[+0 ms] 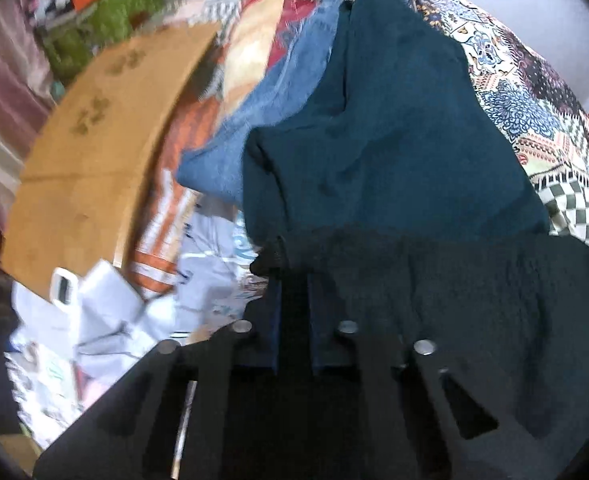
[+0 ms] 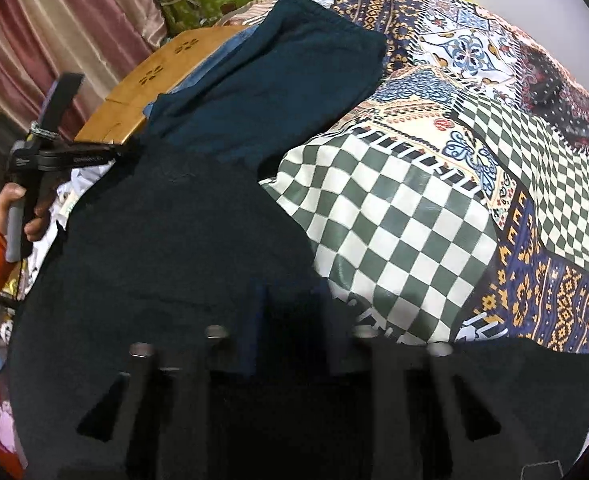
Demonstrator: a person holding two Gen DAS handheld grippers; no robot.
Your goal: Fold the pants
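Nearest the cameras, the left gripper (image 1: 294, 280) and the right gripper (image 2: 290, 300) each stand narrow on an edge of the dark teal pants (image 2: 254, 120), the cloth pinched between the fingers and shadowed almost black at the near end. The person's left hand (image 2: 18, 212), in an orange sleeve, shows at the far left of the right wrist view, gripping the handle of its tool. Beyond the grippers the pants stretch away across a bed covered by a patchwork bedspread (image 2: 414, 220) of checks and floral panels, the far end lying flat near the bed's upper edge. A blue denim garment (image 1: 254, 120) lies just beside and partly under the pants on the left, with a wooden headboard (image 1: 94, 140) past it and striped curtains (image 2: 54, 40) behind. The step in hand appears to be carrying the near end over toward the far end; doing it well would mean keeping both corners level and taut, and laying edge to edge without dragging the denim along.
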